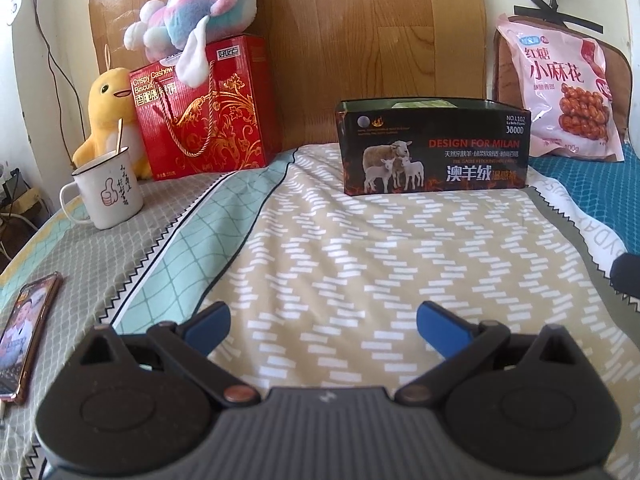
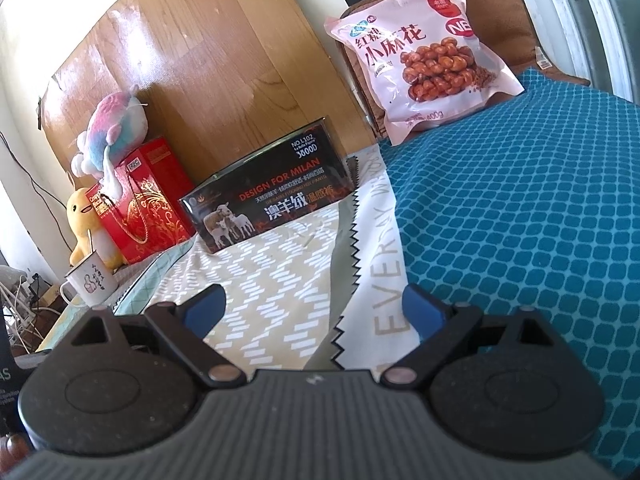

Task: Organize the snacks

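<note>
A pink snack bag (image 1: 560,88) of fried dough twists leans upright at the back right of the bed; it also shows in the right wrist view (image 2: 420,60). A black open-top box (image 1: 434,148) with sheep on it stands mid-bed, also in the right wrist view (image 2: 268,200). A red cashew biscuit gift box (image 1: 204,108) stands at the back left, also in the right wrist view (image 2: 146,204). My left gripper (image 1: 322,318) is open and empty, well short of the black box. My right gripper (image 2: 314,306) is open and empty over the bed.
A white mug (image 1: 106,192) with a stick in it stands at the left, with a yellow plush duck (image 1: 108,116) behind it. A pastel plush (image 1: 196,12) sits on the red box. A phone (image 1: 24,336) lies at the left edge. A wooden headboard (image 1: 360,40) backs the bed.
</note>
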Demonstrator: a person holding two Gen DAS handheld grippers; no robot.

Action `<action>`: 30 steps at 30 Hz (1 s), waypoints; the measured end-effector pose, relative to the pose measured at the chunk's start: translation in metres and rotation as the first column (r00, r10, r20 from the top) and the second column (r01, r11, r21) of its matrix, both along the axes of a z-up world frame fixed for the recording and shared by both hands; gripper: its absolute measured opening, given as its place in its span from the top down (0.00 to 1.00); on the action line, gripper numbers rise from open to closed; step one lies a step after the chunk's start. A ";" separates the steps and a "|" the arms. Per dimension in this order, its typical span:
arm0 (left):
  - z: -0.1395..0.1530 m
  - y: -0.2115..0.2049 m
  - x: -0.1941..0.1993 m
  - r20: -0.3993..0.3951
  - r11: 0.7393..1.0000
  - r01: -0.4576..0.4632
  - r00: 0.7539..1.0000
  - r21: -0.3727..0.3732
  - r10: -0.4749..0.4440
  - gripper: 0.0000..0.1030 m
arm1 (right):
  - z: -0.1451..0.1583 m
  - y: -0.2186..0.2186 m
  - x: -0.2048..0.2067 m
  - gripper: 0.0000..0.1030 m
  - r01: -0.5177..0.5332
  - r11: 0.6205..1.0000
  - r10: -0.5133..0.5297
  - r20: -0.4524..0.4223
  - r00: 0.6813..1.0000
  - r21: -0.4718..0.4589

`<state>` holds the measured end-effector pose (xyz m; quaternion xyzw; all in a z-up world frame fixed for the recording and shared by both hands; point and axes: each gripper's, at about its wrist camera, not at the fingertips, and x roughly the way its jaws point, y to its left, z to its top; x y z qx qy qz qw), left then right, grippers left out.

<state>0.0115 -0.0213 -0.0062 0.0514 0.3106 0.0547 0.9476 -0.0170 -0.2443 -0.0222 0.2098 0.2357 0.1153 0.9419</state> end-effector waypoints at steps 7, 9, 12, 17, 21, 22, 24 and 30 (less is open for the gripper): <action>0.000 -0.001 -0.001 0.013 1.000 0.002 1.000 0.021 -0.002 0.00 | 0.000 -0.001 0.000 0.06 -0.001 1.000 0.001 0.000 1.000 0.008; 0.001 -0.002 0.000 0.012 1.000 0.005 1.000 0.025 -0.005 0.00 | 0.000 -0.001 0.000 0.06 -0.003 1.000 0.003 0.001 1.000 0.007; 0.001 -0.001 0.000 0.010 1.000 0.008 1.000 0.023 -0.008 0.00 | 0.001 -0.001 0.000 0.06 -0.002 1.000 0.002 0.002 1.000 0.008; 0.001 -0.001 0.000 0.018 1.000 0.011 1.000 0.027 -0.011 0.00 | 0.001 -0.001 0.000 0.06 0.000 1.000 0.000 0.006 1.000 0.008; 0.001 -0.002 -0.002 0.024 0.999 0.011 1.000 0.032 -0.012 0.00 | 0.001 -0.002 -0.001 0.06 0.004 1.000 -0.004 0.010 1.000 0.010; 0.001 -0.002 -0.002 0.025 0.999 0.012 1.000 0.032 -0.012 0.00 | 0.001 -0.002 -0.001 0.06 0.005 1.000 -0.005 0.010 1.000 0.011; 0.002 -0.002 -0.002 0.024 0.999 0.011 1.000 0.032 -0.012 0.00 | 0.002 -0.003 -0.001 0.06 0.007 1.000 -0.007 0.012 1.000 0.012; 0.002 -0.001 -0.002 0.027 0.999 0.013 1.000 0.035 -0.014 0.00 | 0.002 -0.003 -0.002 0.06 0.007 1.000 -0.007 0.013 1.000 0.015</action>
